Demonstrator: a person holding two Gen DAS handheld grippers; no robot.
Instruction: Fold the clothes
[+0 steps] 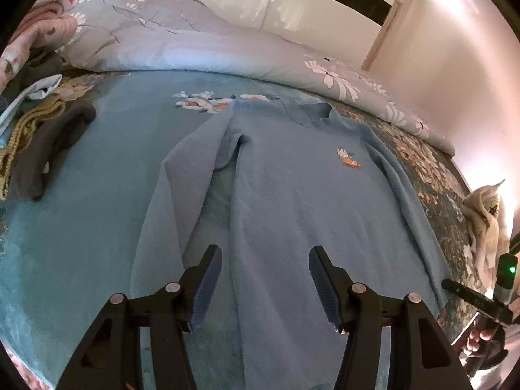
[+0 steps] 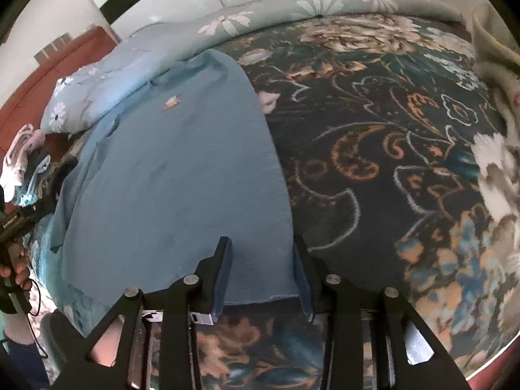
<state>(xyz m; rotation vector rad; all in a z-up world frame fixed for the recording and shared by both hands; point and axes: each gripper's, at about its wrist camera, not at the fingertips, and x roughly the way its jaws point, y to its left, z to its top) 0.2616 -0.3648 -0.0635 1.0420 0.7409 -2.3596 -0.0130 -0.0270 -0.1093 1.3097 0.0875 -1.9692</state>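
Observation:
A light blue long-sleeved top [image 1: 292,201] lies flat on the bed, neck away from me, with a small orange and white emblem [image 1: 349,157] on the chest. Its left sleeve [image 1: 169,201] runs down beside the body. My left gripper [image 1: 265,253] is open and empty, just above the lower left part of the top. The same top [image 2: 175,175] fills the left of the right wrist view. My right gripper [image 2: 263,243] is open, its fingers on either side of the top's bottom right corner at the hem [image 2: 260,299].
A floral bedspread [image 2: 390,162] covers the bed. A rolled pale blue duvet [image 1: 195,45] lies along the far side. A pile of dark and knitted clothes [image 1: 39,143] sits at the left. A cream garment [image 1: 487,214] lies at the right edge.

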